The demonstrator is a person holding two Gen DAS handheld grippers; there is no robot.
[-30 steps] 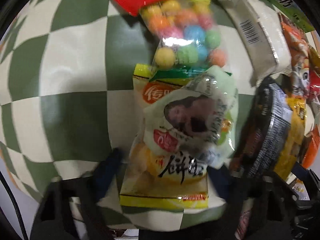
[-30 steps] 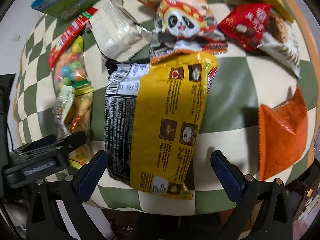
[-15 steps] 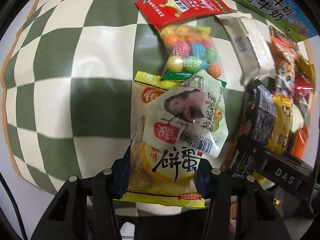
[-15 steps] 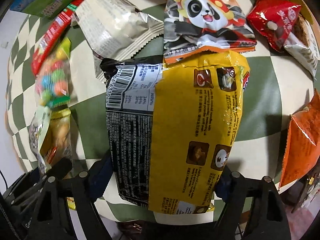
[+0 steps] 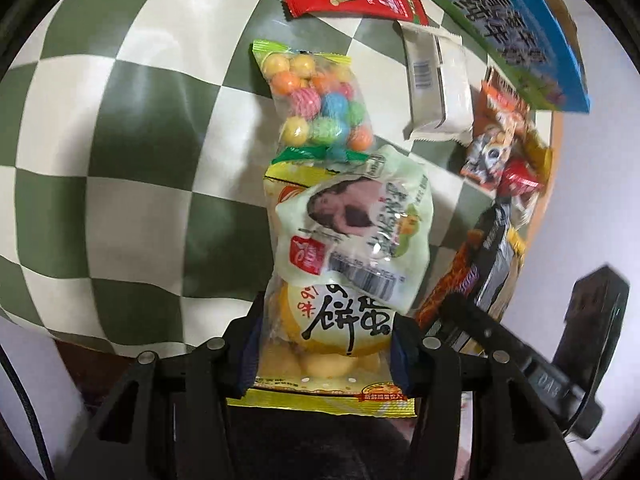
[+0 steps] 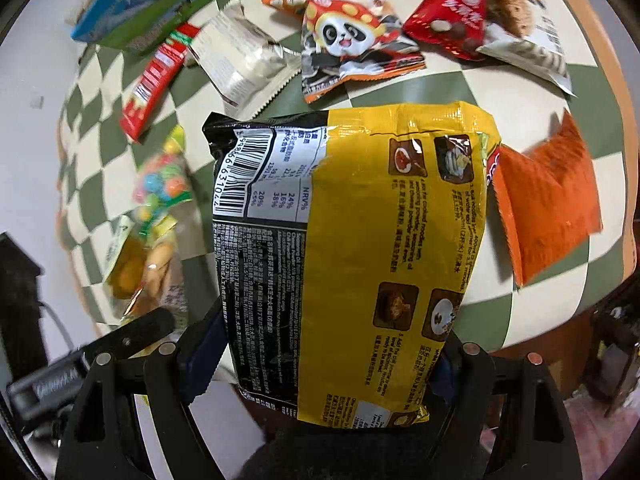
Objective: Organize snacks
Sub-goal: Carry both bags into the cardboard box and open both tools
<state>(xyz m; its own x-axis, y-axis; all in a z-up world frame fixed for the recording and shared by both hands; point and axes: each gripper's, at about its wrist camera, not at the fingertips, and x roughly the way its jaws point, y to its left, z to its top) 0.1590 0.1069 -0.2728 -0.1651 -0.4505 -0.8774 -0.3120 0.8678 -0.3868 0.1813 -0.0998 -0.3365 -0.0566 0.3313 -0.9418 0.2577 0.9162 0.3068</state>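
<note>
Checkered table [image 6: 520,92], snacks scattered. Nearest: noodle bag [image 6: 360,260] is clamped by right gripper [image 6: 324,364]; left of it, egg-cake pack [image 5: 332,328] is pinched by left gripper [image 5: 324,344]. Panda bag [image 6: 352,48] lies beyond noodle bag.

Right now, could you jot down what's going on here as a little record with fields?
surface: green-and-white checkered table
left gripper: shut on yellow egg-biscuit bag
riding on that bag: pale green packet
right gripper: shut on yellow-and-black noodle pack
lying loose: candy-ball bag, panda packet, orange packet
</note>
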